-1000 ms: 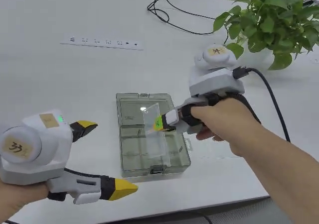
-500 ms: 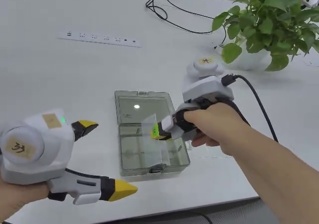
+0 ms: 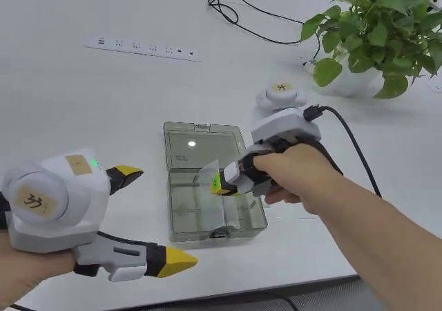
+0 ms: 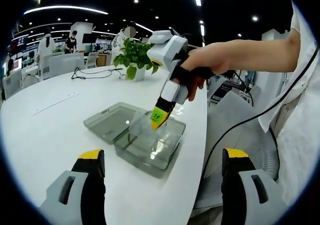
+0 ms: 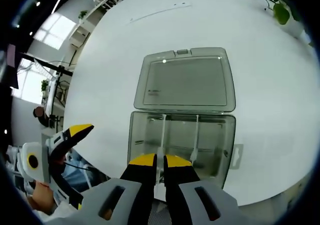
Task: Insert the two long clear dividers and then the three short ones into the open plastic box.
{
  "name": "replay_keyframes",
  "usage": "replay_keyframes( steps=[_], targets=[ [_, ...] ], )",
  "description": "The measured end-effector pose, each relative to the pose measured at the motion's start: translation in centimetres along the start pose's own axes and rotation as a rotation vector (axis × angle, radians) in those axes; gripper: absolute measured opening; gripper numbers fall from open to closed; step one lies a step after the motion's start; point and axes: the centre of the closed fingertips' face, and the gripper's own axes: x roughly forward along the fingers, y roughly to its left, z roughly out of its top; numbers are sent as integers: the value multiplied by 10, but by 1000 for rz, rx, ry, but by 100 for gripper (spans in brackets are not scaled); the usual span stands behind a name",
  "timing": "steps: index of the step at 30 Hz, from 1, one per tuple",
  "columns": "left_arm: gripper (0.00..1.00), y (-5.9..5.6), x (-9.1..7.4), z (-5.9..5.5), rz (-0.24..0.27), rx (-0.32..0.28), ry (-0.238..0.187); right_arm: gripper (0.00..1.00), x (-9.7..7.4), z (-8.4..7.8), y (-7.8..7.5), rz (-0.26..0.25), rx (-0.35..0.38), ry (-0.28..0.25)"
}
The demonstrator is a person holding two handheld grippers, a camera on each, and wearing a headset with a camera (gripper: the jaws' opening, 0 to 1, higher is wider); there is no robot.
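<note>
Right gripper pinching flat clear plastic divider, over smoky translucent rectangular box, left gripper jaws wide at box's eight o'clock

"33" on sticker, left gripper, "39" on tag, right claw

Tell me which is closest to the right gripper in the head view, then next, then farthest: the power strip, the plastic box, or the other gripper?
1. Open plastic box: right under the right gripper, which holds a clear divider over it.
2. Left gripper: lower left, near the box's front corner.
3. Power strip: far across the table, upper left.
</note>
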Motion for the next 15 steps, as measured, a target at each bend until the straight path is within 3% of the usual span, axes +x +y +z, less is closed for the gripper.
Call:
replay_keyframes(
  steps=[15],
  targets=[
    [99,3,1,-1,3,-8,1,7,6,-1,1,-34,-47,8]
  ],
)
